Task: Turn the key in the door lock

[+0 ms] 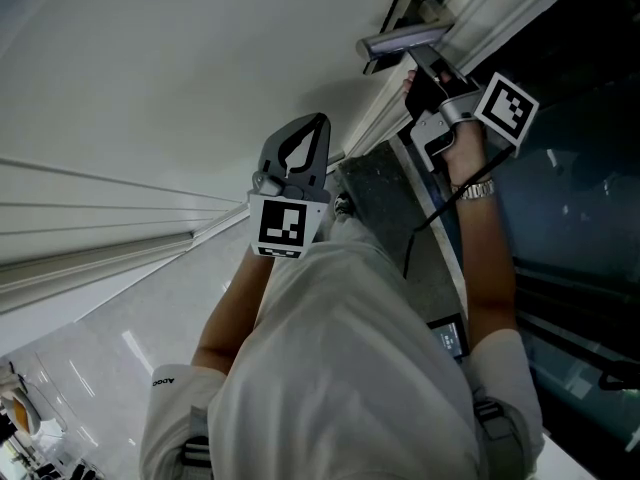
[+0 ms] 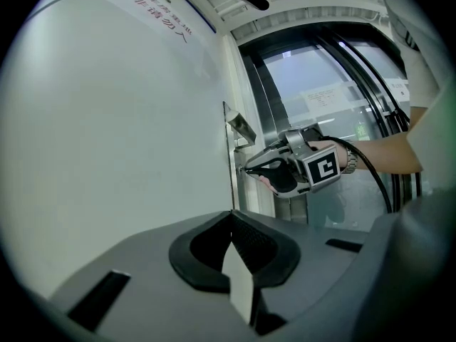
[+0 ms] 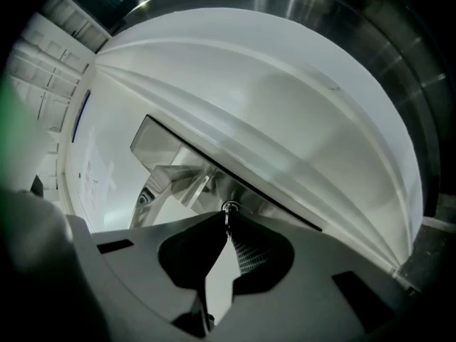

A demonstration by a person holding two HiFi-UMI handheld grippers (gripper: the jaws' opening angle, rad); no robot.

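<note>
at lower centre of the right gripper view, right gripper (image 3: 228, 218) pinches key (image 3: 227, 224) in lock (image 3: 231, 206); an off-axis roll may bend it or slip the thin grip. left gripper (image 2: 232, 214) closed, empty.

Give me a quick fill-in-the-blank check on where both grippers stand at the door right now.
1. The right gripper is shut on the ____ that sits in the door lock.
2. The left gripper is shut, away from the door, and holds ____.
3. In the left gripper view, the lever door handle sits ____ the right gripper's tip.

Missing words: key; nothing; above.
</note>
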